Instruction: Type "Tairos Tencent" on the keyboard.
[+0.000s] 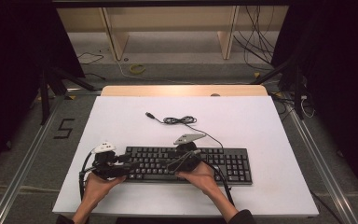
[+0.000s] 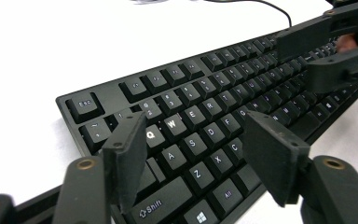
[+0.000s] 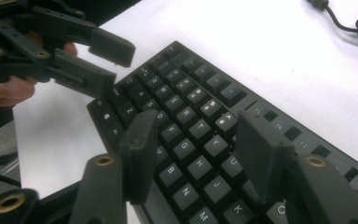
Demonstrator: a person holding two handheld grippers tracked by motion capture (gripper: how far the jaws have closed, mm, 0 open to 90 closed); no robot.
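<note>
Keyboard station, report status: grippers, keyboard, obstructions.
Left gripper open over keyboard's left end. Right gripper open over middle keys. Cable coiled behind, clear.

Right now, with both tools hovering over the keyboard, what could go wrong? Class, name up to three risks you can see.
1. The left tool hangs open over the Q, A and Z keys of the keyboard; its wide jaws might press several keys at once.
2. The right tool points toward the left one over the middle rows; the two could collide.
3. The keyboard's cable lies loose behind it, so sliding the keyboard may drag it.
</note>
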